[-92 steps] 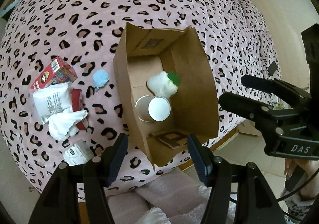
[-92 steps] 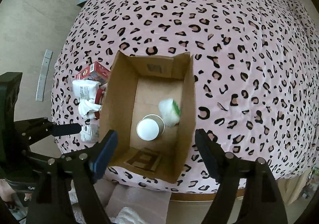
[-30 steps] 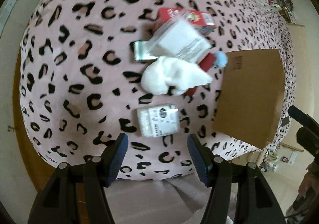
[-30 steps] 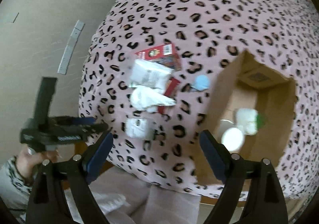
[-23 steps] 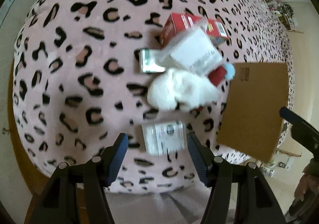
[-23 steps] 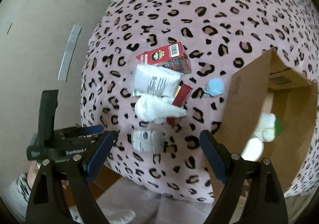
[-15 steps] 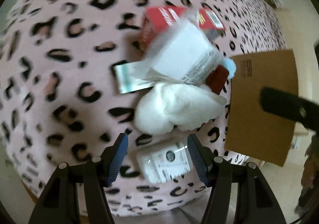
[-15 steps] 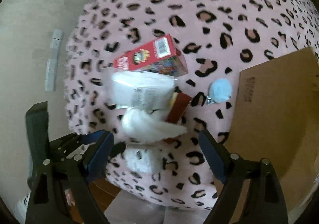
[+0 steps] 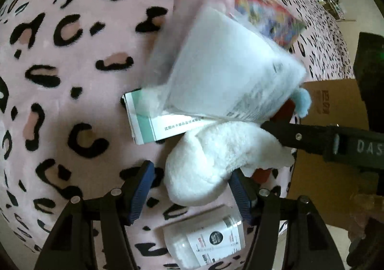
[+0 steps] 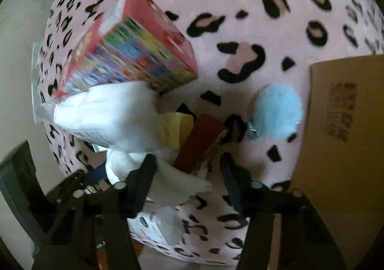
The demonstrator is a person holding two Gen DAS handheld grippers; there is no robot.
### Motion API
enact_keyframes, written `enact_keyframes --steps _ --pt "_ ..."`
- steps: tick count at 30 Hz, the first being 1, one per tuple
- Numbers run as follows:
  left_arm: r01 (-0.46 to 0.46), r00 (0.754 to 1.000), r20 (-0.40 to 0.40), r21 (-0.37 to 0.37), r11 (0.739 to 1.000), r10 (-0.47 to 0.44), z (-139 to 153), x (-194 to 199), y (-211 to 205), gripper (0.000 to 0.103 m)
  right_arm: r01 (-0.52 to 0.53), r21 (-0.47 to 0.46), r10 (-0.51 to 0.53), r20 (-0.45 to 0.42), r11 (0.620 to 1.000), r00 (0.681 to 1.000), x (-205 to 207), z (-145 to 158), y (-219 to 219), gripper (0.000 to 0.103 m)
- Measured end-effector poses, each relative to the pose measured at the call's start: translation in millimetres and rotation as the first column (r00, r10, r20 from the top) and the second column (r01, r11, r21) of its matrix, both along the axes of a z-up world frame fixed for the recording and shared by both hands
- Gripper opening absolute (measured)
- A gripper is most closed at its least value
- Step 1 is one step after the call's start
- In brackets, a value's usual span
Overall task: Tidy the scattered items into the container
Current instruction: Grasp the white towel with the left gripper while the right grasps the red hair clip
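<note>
A pile of items lies on the leopard-print bed beside the cardboard box. My left gripper is open, its jaws on either side of a white fluffy cloth. Above the cloth lie a white plastic packet, a teal-and-white carton and a red printed box. A clear tub of cotton swabs lies under the gripper. My right gripper is open over a dark red packet and the white cloth. A blue pompom lies next to the cardboard box.
The red printed box and the white packet sit left of the right gripper, with a yellow block between them. The bed edge and floor lie close below both grippers. The right gripper's arm crosses the left view.
Both grippers have left the box and dropped close onto the pile of items. The left one now straddles the white cloth; the right one hovers over the dark red packet.
</note>
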State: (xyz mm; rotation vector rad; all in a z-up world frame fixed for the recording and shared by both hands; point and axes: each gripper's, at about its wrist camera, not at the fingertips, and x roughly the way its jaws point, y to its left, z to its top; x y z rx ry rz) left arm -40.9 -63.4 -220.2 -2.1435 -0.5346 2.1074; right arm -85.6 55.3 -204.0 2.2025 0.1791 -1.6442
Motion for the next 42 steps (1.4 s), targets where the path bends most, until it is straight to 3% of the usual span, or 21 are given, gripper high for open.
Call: enact_keyframes --steps 5,8,11,13,15,17,21,23,25,27,30,32,36,38,42 --pt "-0.003 0.999 -0.042 -0.022 1.0 0.002 5.7 4.3 -3.1 0.049 0.04 -0.031 -0.041 -0.03 0.999 0.999 -8.1 9.8 3.3 0.039" --pt "-0.027 0.997 -0.068 -0.046 0.999 0.024 14.6 12.3 -16.3 0.041 0.026 -0.021 -0.027 -0.052 0.999 0.998 -15.1 17.2 -0.4 0.038" --pt "-0.091 0.994 -0.068 -0.051 0.995 0.088 21.5 21.0 -41.3 0.039 0.015 -0.013 -0.015 -0.044 1.0 0.999 -18.2 15.5 -5.7 0.039" --pt "-0.131 0.99 -0.056 -0.053 0.99 0.128 21.3 27.5 -56.1 0.039 0.034 -0.01 -0.034 -0.015 0.999 0.999 -16.0 10.4 -6.5 0.043" --pt "-0.158 0.987 -0.041 -0.044 0.986 0.156 17.8 32.3 -67.5 0.039 0.047 0.001 -0.047 -0.001 0.999 0.999 -9.5 4.2 -8.1 0.059" --pt "-0.17 0.985 -0.041 -0.013 0.985 0.17 15.7 33.6 -70.0 0.039 0.039 0.009 -0.039 0.008 0.999 0.999 -1.1 -3.3 -12.6 0.068" --pt "-0.14 0.989 -0.043 0.024 0.99 0.141 12.6 26.3 -63.9 0.04 -0.002 0.037 0.001 0.03 0.999 1.0 16.9 -21.9 -24.1 0.073" --pt "-0.126 0.991 -0.037 0.051 0.991 0.128 7.9 20.9 -57.4 0.046 -0.004 0.041 0.003 0.012 0.999 1.0 20.4 -26.2 -26.7 0.074" --pt "-0.109 0.994 -0.025 0.066 0.992 0.111 2.9 16.6 -47.7 0.053 -0.006 0.043 0.006 0.007 0.999 1.0 20.6 -29.3 -27.8 0.072" --pt "-0.084 0.996 -0.019 0.062 0.995 0.085 -1.6 13.4 -37.1 0.058 -0.014 0.038 0.014 0.0 0.999 1.0 19.2 -26.3 -27.6 0.054" --pt "-0.039 0.999 -0.01 0.047 0.998 0.04 -7.0 9.4 -22.1 0.059 -0.023 0.031 0.023 -0.011 0.999 1.0 18.0 -13.1 -25.3 0.04" --pt "-0.009 1.0 0.015 0.024 1.0 0.009 -14.2 7.7 -11.7 0.065 -0.032 0.035 0.033 -0.041 0.999 0.999 17.0 -1.3 -21.5 0.04" --pt "0.043 0.999 0.004 -0.039 0.998 -0.043 -18.4 6.5 2.5 0.062 -0.046 0.056 0.049 -0.055 0.997 0.997 16.5 2.5 -17.2 0.04" --pt "0.024 1.0 -0.013 -0.044 0.999 -0.024 -12.2 11.6 -3.6 0.051 -0.028 0.056 0.031 -0.042 0.998 0.999 21.4 -3.6 -10.6 0.041" --pt "-0.044 0.999 -0.029 -0.099 0.994 0.041 0.9 28.5 -32.1 0.049 0.006 0.045 -0.004 -0.027 0.999 1.0 24.9 -10.3 -8.3 0.044"
